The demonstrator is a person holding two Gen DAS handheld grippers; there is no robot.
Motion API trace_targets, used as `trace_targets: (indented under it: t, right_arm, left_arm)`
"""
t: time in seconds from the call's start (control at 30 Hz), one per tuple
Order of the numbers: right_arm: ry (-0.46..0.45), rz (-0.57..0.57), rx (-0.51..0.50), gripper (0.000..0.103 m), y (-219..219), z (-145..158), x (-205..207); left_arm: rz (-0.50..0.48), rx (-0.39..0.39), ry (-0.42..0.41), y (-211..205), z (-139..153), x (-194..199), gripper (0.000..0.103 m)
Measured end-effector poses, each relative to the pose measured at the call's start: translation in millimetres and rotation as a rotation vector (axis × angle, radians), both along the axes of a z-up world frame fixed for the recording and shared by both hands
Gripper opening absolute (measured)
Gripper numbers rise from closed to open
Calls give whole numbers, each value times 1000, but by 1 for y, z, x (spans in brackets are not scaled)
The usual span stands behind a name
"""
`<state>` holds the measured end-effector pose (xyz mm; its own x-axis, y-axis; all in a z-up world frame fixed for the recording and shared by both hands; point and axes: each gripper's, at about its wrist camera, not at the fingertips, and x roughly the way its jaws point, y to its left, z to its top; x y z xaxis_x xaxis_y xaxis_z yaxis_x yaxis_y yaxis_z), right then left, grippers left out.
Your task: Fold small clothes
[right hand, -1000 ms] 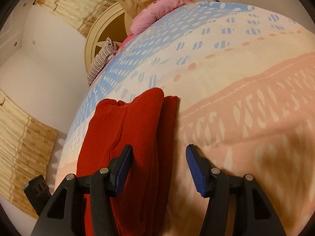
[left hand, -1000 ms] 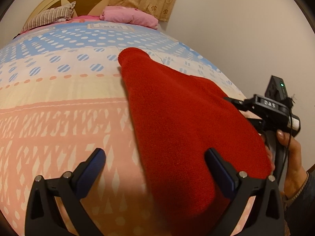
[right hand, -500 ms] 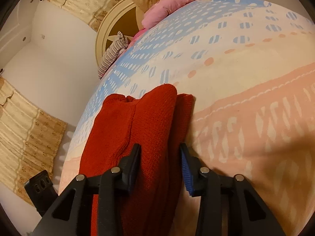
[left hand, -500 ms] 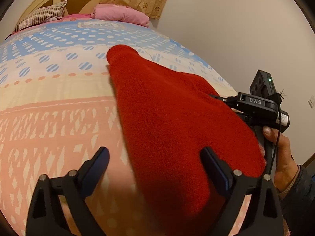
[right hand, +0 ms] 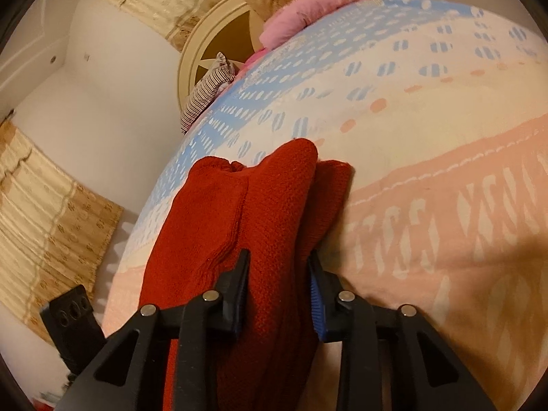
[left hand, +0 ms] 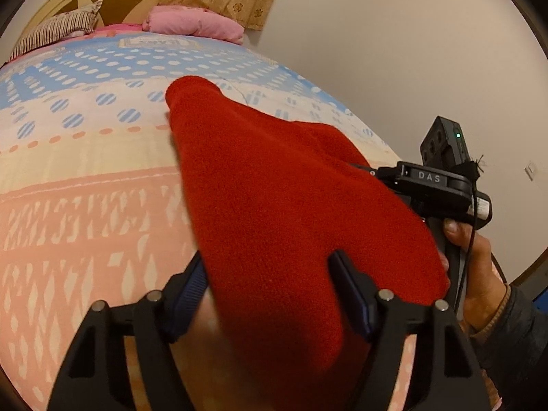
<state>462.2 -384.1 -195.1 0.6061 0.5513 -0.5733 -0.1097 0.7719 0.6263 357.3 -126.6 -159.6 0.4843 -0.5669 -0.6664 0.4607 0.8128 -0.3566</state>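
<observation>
A red knit garment (left hand: 274,188) lies folded lengthwise on the patterned bedspread (left hand: 85,185). My left gripper (left hand: 270,284) straddles its near end. The jaws are closing; the left pad meets the cloth's edge and the right finger (left hand: 346,284) rests on top of it. In the right wrist view the garment (right hand: 267,205) shows stacked folds. My right gripper (right hand: 277,287) is closing on the rightmost fold, which fills the gap, both pads against it. In the left wrist view, the right gripper's body (left hand: 435,185) sits at the garment's right side, fingertips hidden behind cloth.
A pink pillow (left hand: 195,25) and a striped pillow (left hand: 54,30) lie by the round headboard (left hand: 102,3) at the far end. A bare wall (left hand: 394,51) runs close along the bed's right edge. A person's hand (left hand: 479,267) holds the right gripper there.
Both pairs of jaws have narrowed. The right pads went from standing apart beside the fold to pressing on it. The left fingers drew in around the garment's near end.
</observation>
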Motion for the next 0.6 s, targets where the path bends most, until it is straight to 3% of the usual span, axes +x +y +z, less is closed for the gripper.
trace_targets:
  t: [0.33, 0.47, 0.6]
  right_arm:
    - [-6, -14, -33, 31, 4, 2, -1]
    - [-23, -24, -95, 28, 12, 11, -7]
    - [-35, -19, -95, 27, 15, 19, -14]
  left_arm:
    - [1, 78, -10, -8, 11, -6, 54]
    - [-7, 157, -67, -14, 20, -17, 45]
    - [-9, 210, -98, -14, 26, -27, 42]
